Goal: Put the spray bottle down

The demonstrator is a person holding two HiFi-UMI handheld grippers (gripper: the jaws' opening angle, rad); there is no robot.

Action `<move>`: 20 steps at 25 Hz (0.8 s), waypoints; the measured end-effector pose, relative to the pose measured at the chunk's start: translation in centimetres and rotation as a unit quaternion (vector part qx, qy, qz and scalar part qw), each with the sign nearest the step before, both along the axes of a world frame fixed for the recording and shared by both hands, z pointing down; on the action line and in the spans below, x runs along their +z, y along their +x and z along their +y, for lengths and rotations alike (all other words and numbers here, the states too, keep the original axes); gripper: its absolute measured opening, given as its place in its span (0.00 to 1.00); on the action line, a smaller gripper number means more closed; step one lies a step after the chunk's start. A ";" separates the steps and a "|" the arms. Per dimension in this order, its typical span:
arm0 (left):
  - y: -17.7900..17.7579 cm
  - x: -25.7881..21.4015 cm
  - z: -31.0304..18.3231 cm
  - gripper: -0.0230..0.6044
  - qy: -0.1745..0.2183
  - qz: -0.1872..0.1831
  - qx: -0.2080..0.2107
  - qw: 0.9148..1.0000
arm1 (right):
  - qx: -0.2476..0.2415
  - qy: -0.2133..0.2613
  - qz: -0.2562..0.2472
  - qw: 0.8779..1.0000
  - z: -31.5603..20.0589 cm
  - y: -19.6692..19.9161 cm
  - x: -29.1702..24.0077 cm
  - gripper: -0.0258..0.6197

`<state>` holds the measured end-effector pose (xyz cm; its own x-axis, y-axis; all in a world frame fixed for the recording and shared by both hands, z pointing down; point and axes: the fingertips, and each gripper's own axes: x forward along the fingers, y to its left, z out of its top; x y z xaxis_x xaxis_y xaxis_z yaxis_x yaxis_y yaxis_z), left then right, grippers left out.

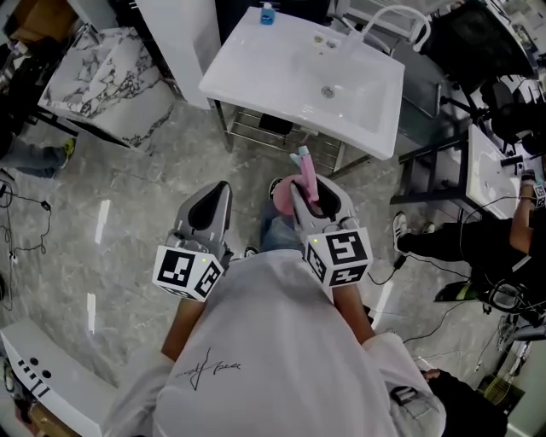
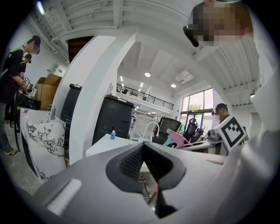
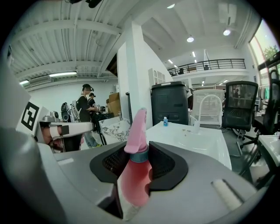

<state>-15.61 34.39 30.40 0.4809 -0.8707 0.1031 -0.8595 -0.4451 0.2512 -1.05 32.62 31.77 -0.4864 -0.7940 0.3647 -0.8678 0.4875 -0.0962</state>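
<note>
Tongs in the person's right hand, the right gripper (image 3: 139, 158), were clamped on a pink plastic spray bottle (image 3: 133, 181) with a teal collar. The two dark ribbed pads (image 3: 114, 161) pressed on either side of its upper body, just under the collar, so the jaws stood partly apart, held open by the bottle's width. The bottle's pink spray head rose above the jaws, tilted a little.

From the head view, the bottle (image 1: 304, 169) hung in the air over the grey marble-look floor (image 1: 128, 213), carried by the right gripper (image 1: 309, 193). It was not resting on anything. It sat just short of the near edge of a white rectangular washbasin (image 1: 256, 60) on a metal frame, with a wire shelf (image 1: 256, 128) beneath. A small blue bottle (image 1: 267, 13) stood at the basin's far rim, well apart from the spray bottle.

The left gripper (image 1: 215, 195) was held level beside the right one, a little apart from it. In its own view, the left gripper (image 2: 142, 147) had its jaw tips closed together with nothing between them. A white slab with dark marble veining (image 1: 111, 72) stood to the left of the basin.
</note>
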 end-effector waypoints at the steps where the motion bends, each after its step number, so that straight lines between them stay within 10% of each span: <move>1: 0.1 -0.2 -0.9 0.12 0.001 -0.002 0.002 1.000 | 0.002 0.001 -0.002 1.000 -1.0 0.1 0.0 0.25; 20: 4.7 0.3 -18.5 0.12 -0.010 -0.005 0.014 1.000 | -0.016 -0.022 -0.001 1.000 -17.6 3.4 1.1 0.25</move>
<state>-10.93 15.87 30.65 0.5032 -0.8550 0.1251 -0.8497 -0.4633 0.2516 2.31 14.97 32.84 -0.5123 -0.7614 0.3972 -0.8516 0.5103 -0.1199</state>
